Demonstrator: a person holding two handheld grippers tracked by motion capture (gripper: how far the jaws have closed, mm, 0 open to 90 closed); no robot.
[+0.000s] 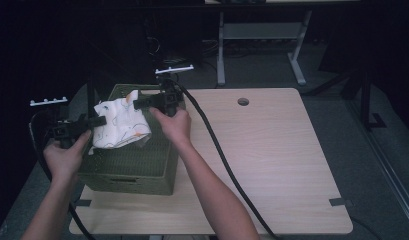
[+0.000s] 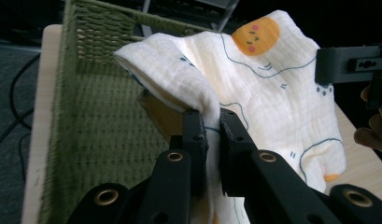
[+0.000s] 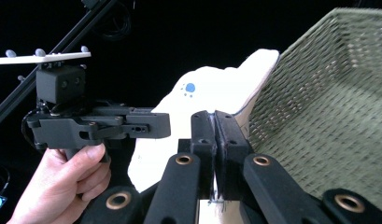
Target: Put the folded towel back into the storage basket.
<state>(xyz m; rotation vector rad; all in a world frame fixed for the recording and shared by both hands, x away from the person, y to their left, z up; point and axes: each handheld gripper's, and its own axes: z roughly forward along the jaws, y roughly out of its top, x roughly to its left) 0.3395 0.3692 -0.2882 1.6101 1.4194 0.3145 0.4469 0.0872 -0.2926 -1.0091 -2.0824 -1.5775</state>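
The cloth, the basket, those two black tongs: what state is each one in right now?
Cloth: lifted, spread over the basket, pinched at two edges.
Basket: upright on the table, open top; contents under the cloth hidden.
Left tongs: shut on the cloth.
Right tongs: shut on the cloth.
Table: bare to the right of the basket.

**Lighting and image quality across the three views**

In the high view, the table (image 1: 272,150) is lit evenly from above, while the upper and left parts of the frame are lost in near-black. Soft shadows are cast beneath the forearms. Fine detail is softened throughout by slight blur. In the left gripper view, the cloth (image 2: 272,93) is brightly lit, approaching overexposure at its upper folds; the black jaws at the bottom are seen slightly out of focus. In the right gripper view, the upper left is rendered black, and the basket (image 3: 328,102) weave is sharply resolved.
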